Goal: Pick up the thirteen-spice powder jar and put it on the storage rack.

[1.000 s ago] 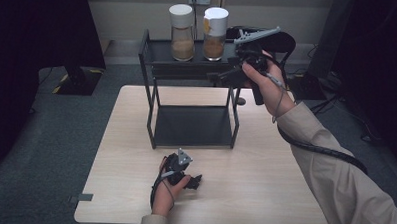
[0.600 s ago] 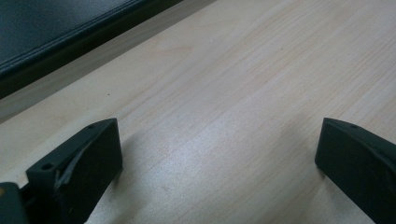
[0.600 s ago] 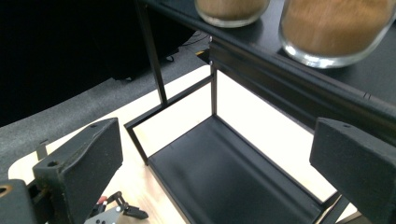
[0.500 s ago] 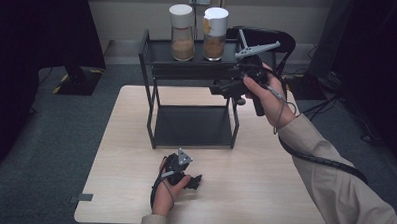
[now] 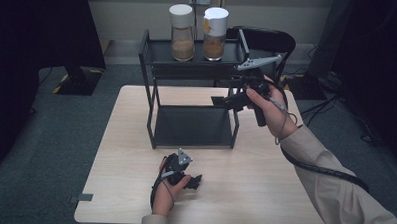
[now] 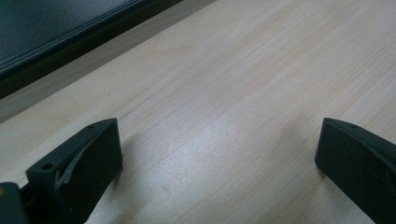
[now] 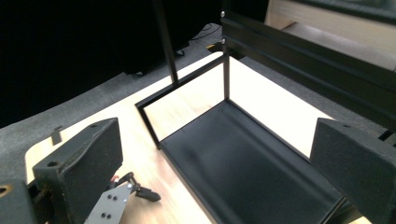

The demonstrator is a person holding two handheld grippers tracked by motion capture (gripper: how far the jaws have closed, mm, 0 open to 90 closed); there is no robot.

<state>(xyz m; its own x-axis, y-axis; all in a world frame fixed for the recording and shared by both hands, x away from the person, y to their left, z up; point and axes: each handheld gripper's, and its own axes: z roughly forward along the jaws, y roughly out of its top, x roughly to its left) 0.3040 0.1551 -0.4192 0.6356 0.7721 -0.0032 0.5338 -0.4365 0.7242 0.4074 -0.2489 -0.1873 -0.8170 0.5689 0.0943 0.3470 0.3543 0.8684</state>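
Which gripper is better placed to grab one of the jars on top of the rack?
Right. The right gripper is raised beside the rack, open, just below the jars. The left gripper lies low on the table, nearer the person.

Beige sleeve (image 5: pixel 334 187); black grippers, grey three-cornered plates; black cables.

I have moved the right gripper (image 5: pixel 221 101) lower and left, away from the jars (image 5: pixel 215 27), beside the rack (image 5: pixel 153 65).
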